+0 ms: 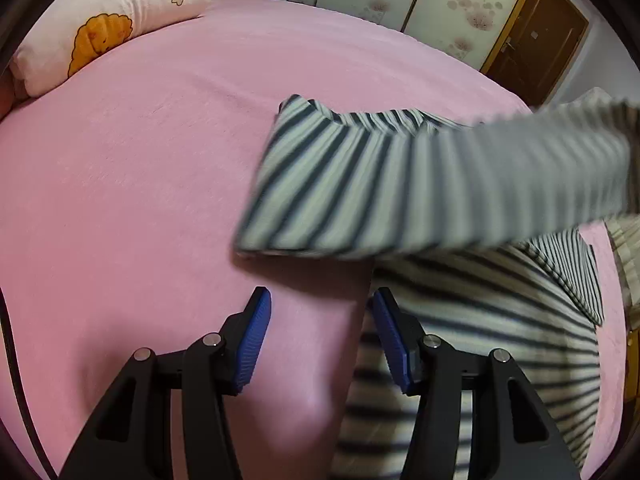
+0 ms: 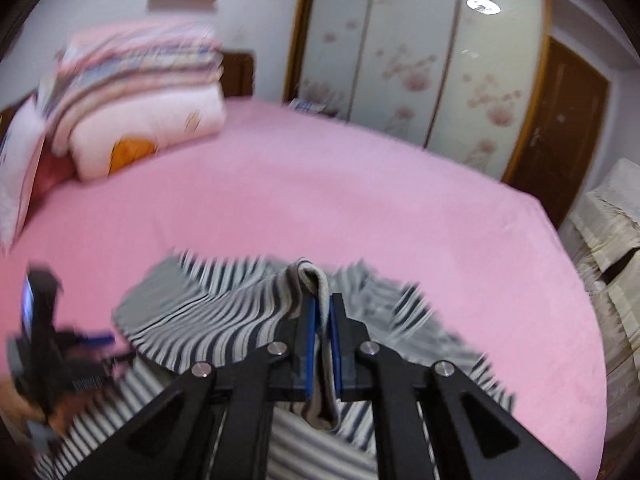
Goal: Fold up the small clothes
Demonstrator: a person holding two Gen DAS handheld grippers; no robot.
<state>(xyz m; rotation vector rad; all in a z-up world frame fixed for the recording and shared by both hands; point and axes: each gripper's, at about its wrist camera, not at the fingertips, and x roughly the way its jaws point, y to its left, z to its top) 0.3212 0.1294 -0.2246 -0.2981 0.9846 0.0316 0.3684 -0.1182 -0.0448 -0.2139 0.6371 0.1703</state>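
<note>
The striped top [image 1: 460, 320] lies on the pink bed [image 1: 140, 168], not yet folded. One edge [image 2: 316, 280] is pinched in the closed right tongs [image 2: 322, 312] and raised; the left tongs [image 1: 320, 312] are held half open, empty, beside the garment's edge. Most folding remains.

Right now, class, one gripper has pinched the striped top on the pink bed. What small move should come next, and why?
Probably carry the pinched edge across and lay it over the part still flat. The right gripper is shut on a fold of the striped top, part of it lifted, while the left gripper hangs open, holding nothing, above the pink bed.
</note>
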